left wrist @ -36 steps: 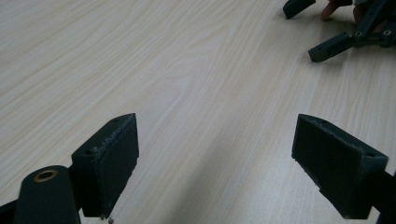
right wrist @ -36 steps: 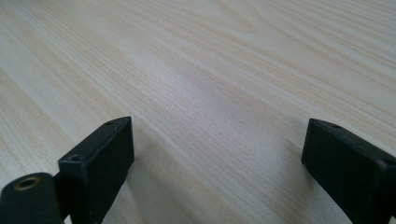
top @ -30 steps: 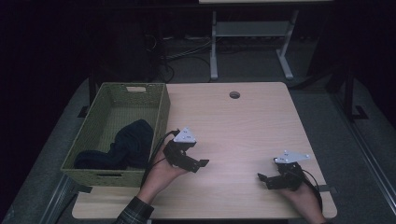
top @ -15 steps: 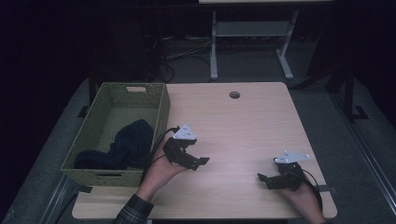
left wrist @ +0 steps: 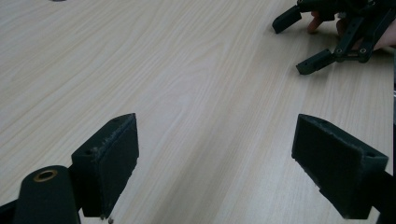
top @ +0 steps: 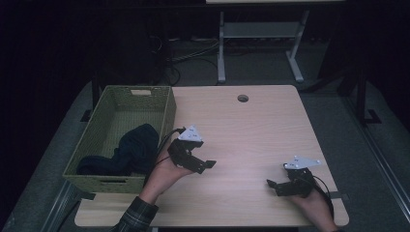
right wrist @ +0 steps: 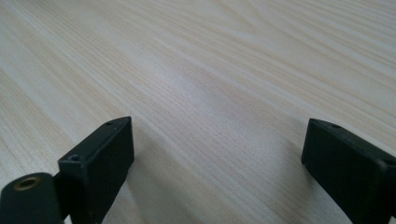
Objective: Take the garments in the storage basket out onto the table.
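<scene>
we judge the dark cloth [top: 130,151] in the basket [top: 167,113] soft and light, best pinched at a raised fold. our left gripper [top: 205,164] and right gripper [top: 271,183] both gape wide, holding nothing (over bare table [top: 251,135]).

I hold two grippers, the left gripper [top: 209,165] and the right gripper [top: 270,184], one in each hand. On one wooden table [top: 251,125] stands one green woven basket [top: 167,113] at the left, with one dark cloth [top: 130,150] inside
</scene>
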{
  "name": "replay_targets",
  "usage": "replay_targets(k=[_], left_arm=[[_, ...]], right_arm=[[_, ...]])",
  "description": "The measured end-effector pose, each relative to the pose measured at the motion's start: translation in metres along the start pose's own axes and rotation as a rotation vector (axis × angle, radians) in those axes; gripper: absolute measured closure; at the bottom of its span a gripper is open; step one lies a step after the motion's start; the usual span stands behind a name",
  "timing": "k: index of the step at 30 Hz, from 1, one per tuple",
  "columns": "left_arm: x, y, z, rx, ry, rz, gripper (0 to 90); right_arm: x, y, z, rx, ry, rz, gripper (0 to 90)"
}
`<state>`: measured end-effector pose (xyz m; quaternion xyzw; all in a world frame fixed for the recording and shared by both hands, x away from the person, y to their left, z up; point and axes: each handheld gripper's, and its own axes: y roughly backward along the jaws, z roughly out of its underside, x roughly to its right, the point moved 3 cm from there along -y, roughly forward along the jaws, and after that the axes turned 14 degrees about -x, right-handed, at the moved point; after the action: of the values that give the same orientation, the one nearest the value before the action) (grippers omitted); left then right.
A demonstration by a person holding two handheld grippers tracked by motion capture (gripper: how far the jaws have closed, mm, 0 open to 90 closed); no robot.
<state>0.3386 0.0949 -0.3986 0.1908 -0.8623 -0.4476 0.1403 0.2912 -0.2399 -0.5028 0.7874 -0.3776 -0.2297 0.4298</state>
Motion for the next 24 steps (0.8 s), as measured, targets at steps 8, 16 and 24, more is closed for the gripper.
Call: replay_targets(k=[8, 16, 24], left_arm=[[-0.003, 0.009, -0.004, -0.013, 0.007, -0.005, 14.4], [-0.007, 0.018, -0.006, -0.036, 0.012, -0.001, 14.4], [-0.011, 0.027, -0.006, -0.053, 0.02, -0.001, 14.4]], right_arm=[[0.0, 0.0, 0.0, 0.0, 0.0, 0.001, 8.9], [0.0, 0.0, 0.0, 0.0, 0.0, 0.0, 8.9], [0.0, 0.0, 0.0, 0.001, -0.001, 0.002, 8.9]])
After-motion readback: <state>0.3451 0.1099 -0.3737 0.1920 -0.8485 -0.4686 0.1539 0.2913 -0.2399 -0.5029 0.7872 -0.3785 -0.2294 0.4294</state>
